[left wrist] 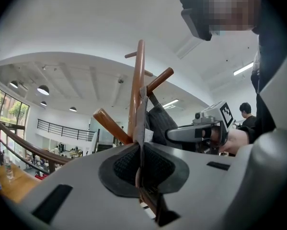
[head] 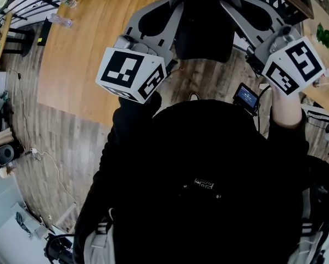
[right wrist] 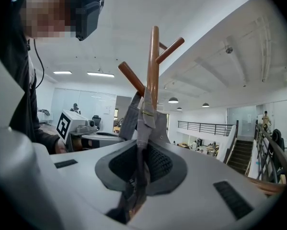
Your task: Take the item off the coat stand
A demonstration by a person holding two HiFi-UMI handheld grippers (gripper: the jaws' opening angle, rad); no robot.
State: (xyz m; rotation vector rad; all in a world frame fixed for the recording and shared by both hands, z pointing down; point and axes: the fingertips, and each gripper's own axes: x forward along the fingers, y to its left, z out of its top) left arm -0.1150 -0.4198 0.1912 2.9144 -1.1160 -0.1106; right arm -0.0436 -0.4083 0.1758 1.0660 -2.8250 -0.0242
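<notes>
A grey garment [left wrist: 142,121] hangs from the pegs of a brown wooden coat stand [left wrist: 137,75]. My left gripper [left wrist: 140,164] is shut on a fold of this cloth, its dark pads pressed together on it. From the other side my right gripper [right wrist: 143,169] is also shut on the garment [right wrist: 144,116], just below the stand's pole [right wrist: 154,56]. In the head view both grippers, left [head: 163,12] and right [head: 242,12], reach forward to the dark garment [head: 202,34] between them. Each gripper shows in the other's view, the right one [left wrist: 200,131] and the left one [right wrist: 83,128].
A wooden table [head: 93,54] with plastic bottles [head: 60,20] stands to the left on the plank floor. Another table with a plant [head: 324,36] is at the right. A staircase with a railing [right wrist: 246,152] lies beyond. A person [left wrist: 245,113] sits far back.
</notes>
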